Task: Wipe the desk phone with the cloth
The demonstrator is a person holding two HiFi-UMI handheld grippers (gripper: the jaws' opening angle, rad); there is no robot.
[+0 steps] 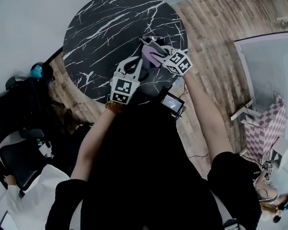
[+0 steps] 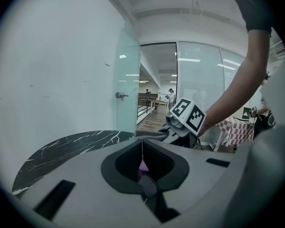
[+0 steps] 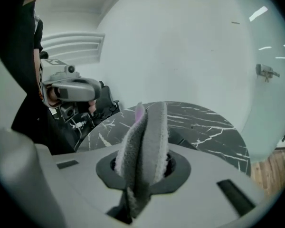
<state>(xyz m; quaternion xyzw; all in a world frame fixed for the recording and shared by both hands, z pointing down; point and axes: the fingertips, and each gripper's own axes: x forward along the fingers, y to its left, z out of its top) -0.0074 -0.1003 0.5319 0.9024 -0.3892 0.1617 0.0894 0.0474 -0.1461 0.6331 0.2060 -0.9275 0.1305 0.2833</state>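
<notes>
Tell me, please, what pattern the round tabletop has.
The tabletop is black with white marble-like veining; the head view shows it best.

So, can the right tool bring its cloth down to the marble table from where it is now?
Probably yes. The right tool is shut on the cloth, which sticks out beyond it, and the marble table lies just ahead with nothing seen between.

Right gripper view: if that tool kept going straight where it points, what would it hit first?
Probably the black marble tabletop beyond the cloth it grips; the white wall lies behind, depth unclear.
</notes>
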